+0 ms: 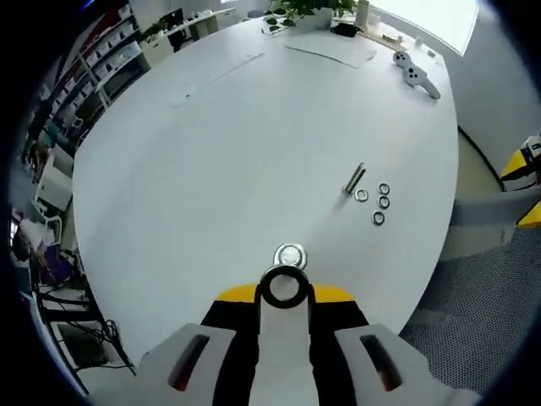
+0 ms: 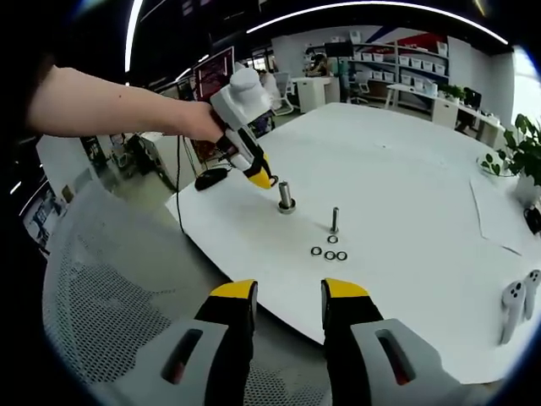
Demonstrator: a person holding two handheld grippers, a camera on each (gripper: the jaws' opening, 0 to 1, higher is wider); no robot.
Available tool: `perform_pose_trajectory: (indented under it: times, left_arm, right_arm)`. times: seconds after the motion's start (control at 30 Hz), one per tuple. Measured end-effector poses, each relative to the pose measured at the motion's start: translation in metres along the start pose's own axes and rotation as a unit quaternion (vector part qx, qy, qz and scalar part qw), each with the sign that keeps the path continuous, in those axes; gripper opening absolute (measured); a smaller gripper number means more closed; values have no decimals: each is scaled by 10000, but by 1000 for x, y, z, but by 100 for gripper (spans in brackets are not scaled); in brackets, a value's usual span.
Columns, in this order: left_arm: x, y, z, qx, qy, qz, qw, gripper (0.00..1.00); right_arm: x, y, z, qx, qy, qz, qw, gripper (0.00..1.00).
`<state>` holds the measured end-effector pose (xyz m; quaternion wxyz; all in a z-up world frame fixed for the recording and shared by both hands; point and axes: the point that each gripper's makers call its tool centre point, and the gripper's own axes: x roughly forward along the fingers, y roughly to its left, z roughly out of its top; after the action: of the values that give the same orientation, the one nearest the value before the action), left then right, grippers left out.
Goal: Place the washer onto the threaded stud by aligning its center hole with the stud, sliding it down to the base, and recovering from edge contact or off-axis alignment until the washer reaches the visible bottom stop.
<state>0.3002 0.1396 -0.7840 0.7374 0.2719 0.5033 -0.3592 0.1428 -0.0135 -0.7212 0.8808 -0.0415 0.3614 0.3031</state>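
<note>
A broad white counter [image 2: 406, 194] carries the work. Near its far edge in the left gripper view lie a sheet of white paper [image 1: 331, 52], a white game-style controller [image 1: 416, 74] and a green potted plant [image 1: 306, 10]; a grey mesh chair [image 2: 118, 296] stands just off the counter's near edge in the right gripper view.

A slim upright threaded steel stud [image 2: 335, 222] stands in the open on the counter, with small silver ring washers [image 2: 329, 253] lying flat just beside its foot, three in a loose cluster and one touching the base. Nothing stands between them and the right hand-held gripper [image 2: 288, 311], whose yellow-tipped jaws are spread apart with nothing between them, held off the counter's edge and well apart from the washers.

The left hand-held gripper [image 2: 269, 181], in a person's hand [image 2: 199, 123], hovers beside a thicker grey metal cylinder on a round base [image 2: 286, 197]. In the left gripper view this cylinder [image 1: 285, 286] sits between the jaws' yellow tips; whether they pinch it I cannot tell.
</note>
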Motion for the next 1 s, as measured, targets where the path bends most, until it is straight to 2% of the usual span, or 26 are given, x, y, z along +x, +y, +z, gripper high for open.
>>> perform_pose_trajectory:
  times: [0.33,0.77,1.0]
  left_arm:
    - [10,-2,12,183,113,-76,9997,19]
    - [19,-4,13,461,363,-142,9982,19]
    - [34,-5,11,748,542,-68,9957,19]
  right_arm:
    - [-1,-1,0,17,-15,-36,10000,33]
    - [-1,-3,0,41,-19,-75,10000,33]
    - [-1,-4,0,42,-3,-92,9999,33]
